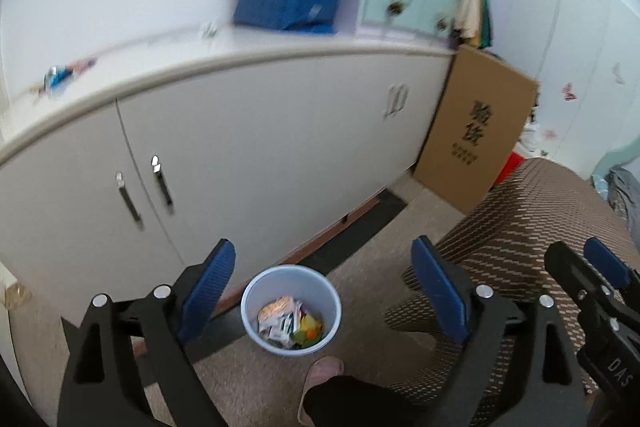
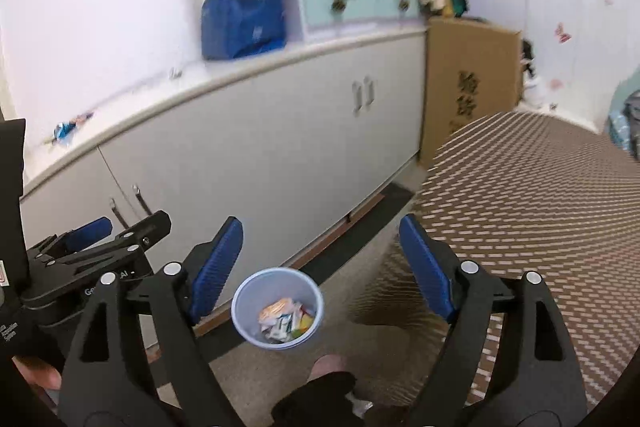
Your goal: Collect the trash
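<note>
- On the far left, a small blue crumpled wrapper (image 1: 56, 77) is lying on the long white tabletop (image 1: 168, 47) above the pale cabinet doors (image 1: 240, 147); I am judging it to be trash not yet collected.
- I am holding my left tongs (image 1: 324, 287) with the blue pads standing wide apart and nothing between them.
- Below and between those pads, the small white round plastic bin (image 1: 250, 307) is sitting on the beige carpeted floor (image 1: 248, 379), just in front of the cabinet base.
- Inside the bin, a heap of crumpled wrappers (image 1: 282, 319), orange, white, yellow and green, is already lying, so part of the collecting is looking done.
- Just beside the bin, my foot in a pink slipper (image 1: 324, 371) is resting on the floor.
- I am keeping my right tongs (image 2: 320, 259) wide open too, gripping nothing, with the same bin showing beneath the gap.
- Further right, a brown checked woven surface (image 2: 540, 207) is filling the corner, with a flat brown cardboard box (image 2: 468, 79) leaning behind it.
- What is left, as I am judging it: fetching the wrapper from the tabletop.
</note>
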`<state>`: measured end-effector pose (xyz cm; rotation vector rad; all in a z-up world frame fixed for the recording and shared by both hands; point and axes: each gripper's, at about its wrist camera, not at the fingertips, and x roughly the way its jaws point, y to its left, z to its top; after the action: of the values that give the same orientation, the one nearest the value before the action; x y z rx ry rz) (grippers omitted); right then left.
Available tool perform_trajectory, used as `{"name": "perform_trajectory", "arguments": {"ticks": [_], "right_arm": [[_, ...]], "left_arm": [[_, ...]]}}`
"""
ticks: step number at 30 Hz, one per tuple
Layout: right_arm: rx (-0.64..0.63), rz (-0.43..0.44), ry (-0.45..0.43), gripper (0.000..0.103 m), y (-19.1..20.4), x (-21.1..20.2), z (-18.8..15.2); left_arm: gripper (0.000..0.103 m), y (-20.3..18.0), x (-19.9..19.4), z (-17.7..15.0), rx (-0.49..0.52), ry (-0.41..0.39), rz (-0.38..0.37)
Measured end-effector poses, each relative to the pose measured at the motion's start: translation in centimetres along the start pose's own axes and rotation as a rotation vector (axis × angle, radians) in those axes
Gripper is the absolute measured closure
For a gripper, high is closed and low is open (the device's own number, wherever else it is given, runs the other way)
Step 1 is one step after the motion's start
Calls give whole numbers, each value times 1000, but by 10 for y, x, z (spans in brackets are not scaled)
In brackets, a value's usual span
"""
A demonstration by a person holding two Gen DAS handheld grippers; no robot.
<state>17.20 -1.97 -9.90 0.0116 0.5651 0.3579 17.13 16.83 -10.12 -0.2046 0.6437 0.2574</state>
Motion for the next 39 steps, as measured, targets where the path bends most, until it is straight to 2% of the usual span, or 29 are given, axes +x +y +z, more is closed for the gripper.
{"name": "perform_trajectory", "arguments": {"ticks": [9, 17, 31, 39], "right_arm": [[23, -147, -145, 17, -35, -107, -6], [59, -238, -246, 12, -56, -188, -17], [79, -354, -360, 8, -71, -263, -34], [87, -355, -383, 8, -73, -276, -40]], "left_arm": [[10, -64, -95, -6, 113, -191, -72], [8, -95, -159, -16, 152, -283, -156], [6, -131, -230, -43, 233, -395, -269], [6, -141, -242, -52, 284, -437, -258]]}}
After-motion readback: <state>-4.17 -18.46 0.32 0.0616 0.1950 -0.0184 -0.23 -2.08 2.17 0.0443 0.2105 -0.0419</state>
